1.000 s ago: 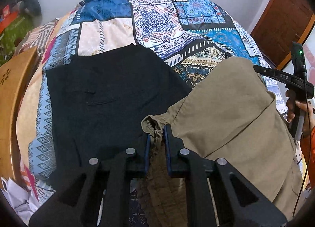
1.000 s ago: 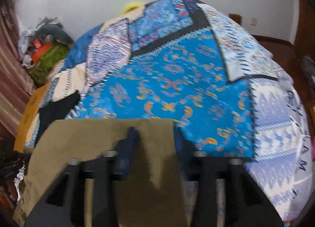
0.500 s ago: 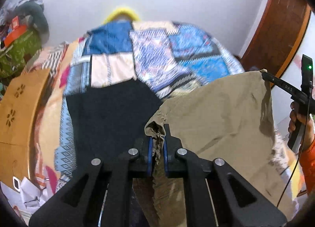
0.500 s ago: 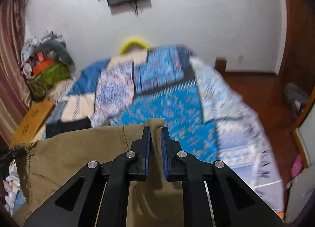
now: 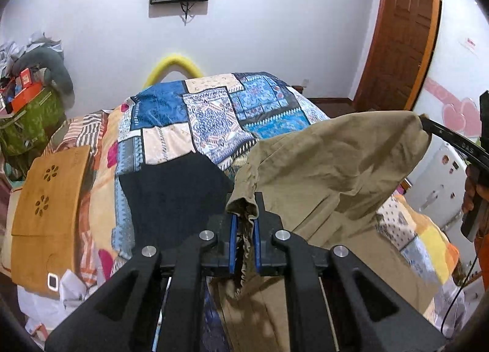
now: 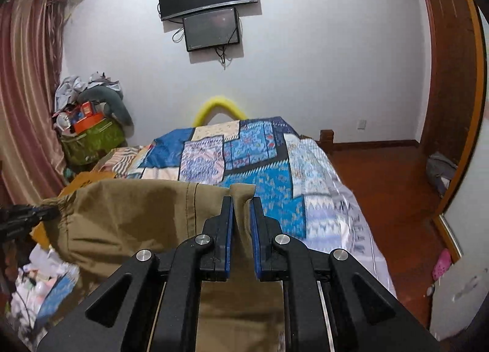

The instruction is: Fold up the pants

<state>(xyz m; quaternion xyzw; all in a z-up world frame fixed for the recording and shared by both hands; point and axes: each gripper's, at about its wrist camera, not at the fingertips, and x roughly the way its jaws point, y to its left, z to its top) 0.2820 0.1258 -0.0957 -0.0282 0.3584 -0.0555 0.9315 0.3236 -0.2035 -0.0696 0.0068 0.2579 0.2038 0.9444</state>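
Observation:
Khaki pants hang lifted above the bed, held at the waist by both grippers. My left gripper is shut on the gathered elastic waistband corner. My right gripper is shut on the other waistband corner; in the left wrist view it shows at the far right, gripping the cloth. The pants stretch between the two grippers and drop below the frames, so the legs are hidden.
The bed has a patchwork quilt with a black garment lying on it. A wooden lap desk sits at the left. Clutter piles stand by the wall. Wood floor lies right of the bed.
Both grippers have risen with the pants, lifting the waistband off the bed. The views tilted up from the quilt to the wall and screens.

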